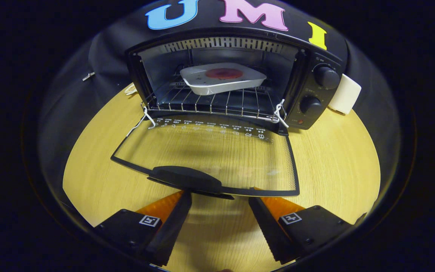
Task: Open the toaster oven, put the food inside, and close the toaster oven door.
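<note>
Toaster oven (pixel 236 75) open on the wood-grain table (pixel 334 170), food already inside.

We note the gripper (pixel 220 200) with fingers spread apart and holding nothing, their tips just short of the oven's glass door (pixel 210 158), which lies folded down flat, its dark curved handle (pixel 185 178) nearest the fingers. Inside the oven, a pale rounded-square dish (pixel 223 78) carrying a reddish round food (pixel 223 73) sits on the wire rack (pixel 210 102). Two round black knobs (pixel 326 77) line the oven's right panel.

A staged recording booth: black cloth wall (pixel 100 49) behind a wooden counter (pixel 334 162) carrying a toaster oven (pixel 312 94).
</note>
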`<state>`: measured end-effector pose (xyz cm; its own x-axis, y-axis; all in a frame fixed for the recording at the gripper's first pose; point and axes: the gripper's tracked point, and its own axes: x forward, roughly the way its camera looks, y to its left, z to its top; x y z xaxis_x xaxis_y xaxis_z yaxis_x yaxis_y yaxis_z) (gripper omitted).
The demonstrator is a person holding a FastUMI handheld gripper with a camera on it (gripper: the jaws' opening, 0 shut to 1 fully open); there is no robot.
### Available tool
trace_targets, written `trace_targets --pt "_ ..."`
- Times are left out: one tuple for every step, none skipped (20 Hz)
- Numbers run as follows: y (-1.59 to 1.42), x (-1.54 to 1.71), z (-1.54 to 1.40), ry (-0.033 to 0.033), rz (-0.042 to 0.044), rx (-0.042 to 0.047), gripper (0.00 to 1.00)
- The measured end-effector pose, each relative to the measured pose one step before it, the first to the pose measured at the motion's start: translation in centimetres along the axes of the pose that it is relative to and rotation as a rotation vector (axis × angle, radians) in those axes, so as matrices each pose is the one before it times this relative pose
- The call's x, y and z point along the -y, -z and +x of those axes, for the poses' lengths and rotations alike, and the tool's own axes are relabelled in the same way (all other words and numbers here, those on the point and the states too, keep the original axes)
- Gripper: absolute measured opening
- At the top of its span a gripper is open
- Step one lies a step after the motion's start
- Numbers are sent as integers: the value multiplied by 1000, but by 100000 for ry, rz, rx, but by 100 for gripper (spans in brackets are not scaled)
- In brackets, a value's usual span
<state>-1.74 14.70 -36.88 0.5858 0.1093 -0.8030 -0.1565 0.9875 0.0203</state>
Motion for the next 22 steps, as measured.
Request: trace_targets --pt "-291 -69 -405 -834 -13 968 99" --pt "-421 -67 -574 -1120 561 765 99" --pt "-405 -103 -699 -1210 1209 774 99" --pt "-642 446 -1052 -1265 1881 1123 99" --pt "-586 -84 -877 -1269 2254 1944 99" --pt "-876 -135 -839 -1110 2364 2387 99" --pt "-1036 -142 -716 -904 2194 2704 100" --pt "-1179 -175 -643 -834 1836 2893 100" --pt "-1104 -223 -459 -812 2040 2382 100" --pt "-1363 -250 -151 -581 1975 1581 99" --pt "-2115 -250 225 -513 969 2012 99" --pt "-1982 42 369 145 -257 2613 99" --pt "-1800 309 483 771 -1658 3181 99" --pt "-1756 287 350 538 -2111 3154 99" --pt "-1585 313 109 429 -1680 3431 99" --pt "-1683 379 -160 197 -1233 3907 99" --pt "-1497 364 -424 212 -1085 4174 99" --pt "-1447 451 -464 314 -1224 4264 99" --pt "-1162 552 -637 566 -1573 3849 99" --pt "-911 666 -776 569 -1916 3199 99" --pt "-776 839 -807 899 -2071 3169 99" --pt "-681 960 -667 980 -2002 2597 99"
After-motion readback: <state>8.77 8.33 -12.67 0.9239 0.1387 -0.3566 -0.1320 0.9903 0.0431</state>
